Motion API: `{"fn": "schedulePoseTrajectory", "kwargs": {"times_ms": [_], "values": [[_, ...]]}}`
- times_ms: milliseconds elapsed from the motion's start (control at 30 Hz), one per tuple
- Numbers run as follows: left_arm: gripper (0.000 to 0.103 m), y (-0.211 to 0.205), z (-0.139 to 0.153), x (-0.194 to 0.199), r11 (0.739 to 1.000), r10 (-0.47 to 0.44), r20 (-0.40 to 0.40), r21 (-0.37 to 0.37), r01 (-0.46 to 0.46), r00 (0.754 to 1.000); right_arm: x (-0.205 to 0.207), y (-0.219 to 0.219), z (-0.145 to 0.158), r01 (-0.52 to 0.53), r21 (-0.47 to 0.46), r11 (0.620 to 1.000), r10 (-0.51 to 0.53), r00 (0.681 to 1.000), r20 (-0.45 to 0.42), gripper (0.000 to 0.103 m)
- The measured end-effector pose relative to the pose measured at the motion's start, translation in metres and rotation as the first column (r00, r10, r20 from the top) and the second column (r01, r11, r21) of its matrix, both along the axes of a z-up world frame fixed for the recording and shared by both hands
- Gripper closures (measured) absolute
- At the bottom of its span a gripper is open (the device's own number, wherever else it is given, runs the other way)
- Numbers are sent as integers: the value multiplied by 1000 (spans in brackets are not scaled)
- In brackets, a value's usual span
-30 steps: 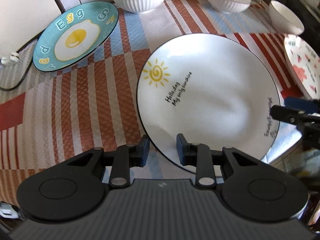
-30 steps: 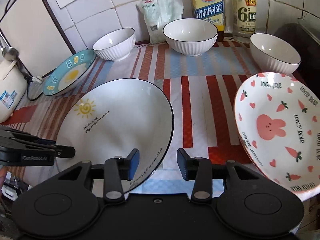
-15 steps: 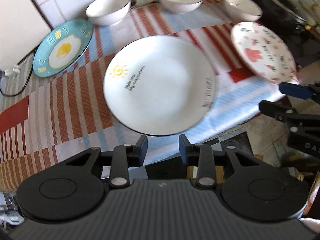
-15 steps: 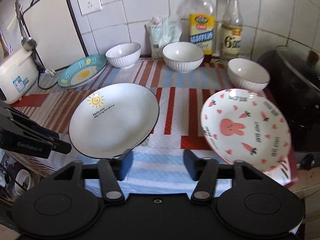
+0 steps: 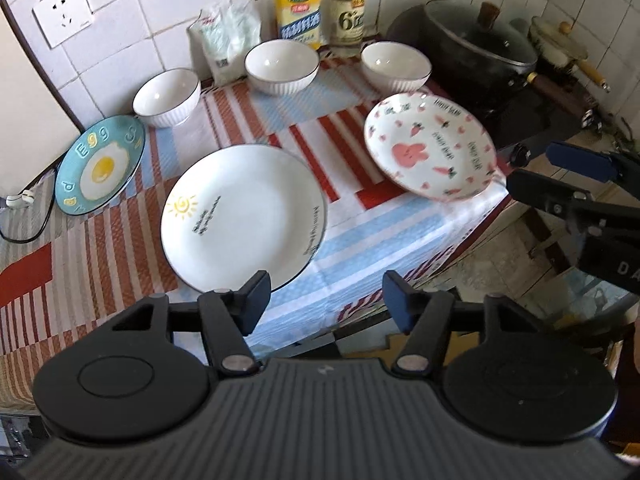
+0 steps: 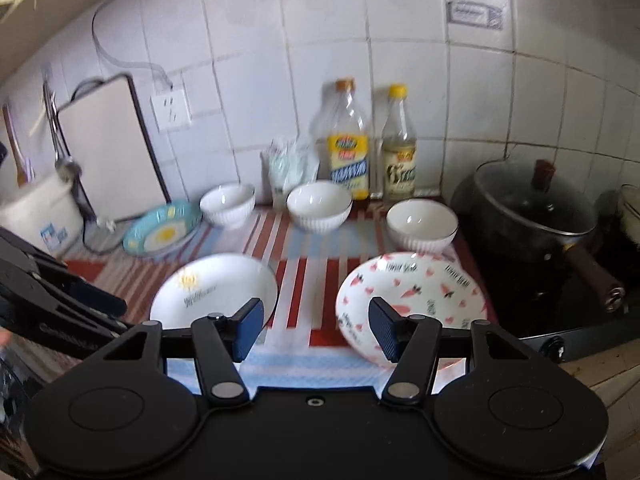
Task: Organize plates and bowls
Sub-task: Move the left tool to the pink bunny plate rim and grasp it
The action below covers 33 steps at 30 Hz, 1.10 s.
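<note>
A white sun-print plate (image 5: 244, 216) (image 6: 214, 290) lies at the counter's front, a pink rabbit plate (image 5: 430, 146) (image 6: 412, 296) to its right, and a blue egg plate (image 5: 100, 164) (image 6: 162, 228) at the left by the wall. Three white ribbed bowls (image 5: 167, 96) (image 5: 282, 65) (image 5: 396, 66) stand along the back. My left gripper (image 5: 325, 300) hovers above the counter's front edge, jaws opening, nothing between them. My right gripper (image 6: 316, 328) is also back from the plates, jaws opening and empty. Each gripper shows in the other's view, the right gripper (image 5: 560, 180) and the left gripper (image 6: 72, 308).
A striped cloth (image 5: 340, 240) covers the counter. Two bottles (image 6: 348, 148) (image 6: 399, 148) and a bag (image 5: 228, 40) stand against the tiled wall. A black pot (image 5: 480, 44) sits on the stove at the right. A white board (image 6: 110, 148) and an appliance (image 6: 40, 216) stand at the left.
Both grippers have pulled back and up from the sun-print plate, which now lies alone on the cloth. Their jaws stand wider than before. More of the counter and wall is in view.
</note>
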<state>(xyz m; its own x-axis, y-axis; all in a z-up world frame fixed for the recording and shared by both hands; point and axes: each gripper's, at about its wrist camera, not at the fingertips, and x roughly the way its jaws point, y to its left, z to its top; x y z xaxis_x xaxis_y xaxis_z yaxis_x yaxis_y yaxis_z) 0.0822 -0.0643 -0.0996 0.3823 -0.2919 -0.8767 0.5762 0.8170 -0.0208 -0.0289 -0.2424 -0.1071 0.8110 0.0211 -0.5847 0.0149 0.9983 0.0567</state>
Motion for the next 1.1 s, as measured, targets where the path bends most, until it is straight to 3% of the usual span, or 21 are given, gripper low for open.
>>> {"fn": "schedulePoseTrajectory", "kwargs": {"times_ms": [67,167,367,433,533,667,867,1100], "values": [[41,-6,4,-1,1000,-2,3,-8,2,1000,-4,-7,6,25,7,1000,-25,999,22,30],[40,-19,11,-2,1000,-20,4,-9,20,1000,-11,-17,11,82,-9,997,-81,995,61,30],[33,-50,15,5,996,-83,4,37,83,997,-10,-44,12,108,-9,994,-107,992,61,25],[32,-60,13,12,995,-94,-2,31,94,996,-9,-52,10,123,-3,992,-122,990,65,14],[28,-74,7,23,995,-94,-8,25,94,996,-4,-66,2,145,13,989,-146,988,52,14],[28,-91,-8,38,996,-79,13,48,78,997,8,-82,-14,175,35,984,-176,984,18,14],[28,-104,-34,66,998,-62,-14,23,62,998,31,-101,-50,210,76,975,-210,978,-14,14],[31,-126,-66,94,996,-86,-38,30,87,996,55,-112,-99,326,96,940,-323,945,-51,15]]}}
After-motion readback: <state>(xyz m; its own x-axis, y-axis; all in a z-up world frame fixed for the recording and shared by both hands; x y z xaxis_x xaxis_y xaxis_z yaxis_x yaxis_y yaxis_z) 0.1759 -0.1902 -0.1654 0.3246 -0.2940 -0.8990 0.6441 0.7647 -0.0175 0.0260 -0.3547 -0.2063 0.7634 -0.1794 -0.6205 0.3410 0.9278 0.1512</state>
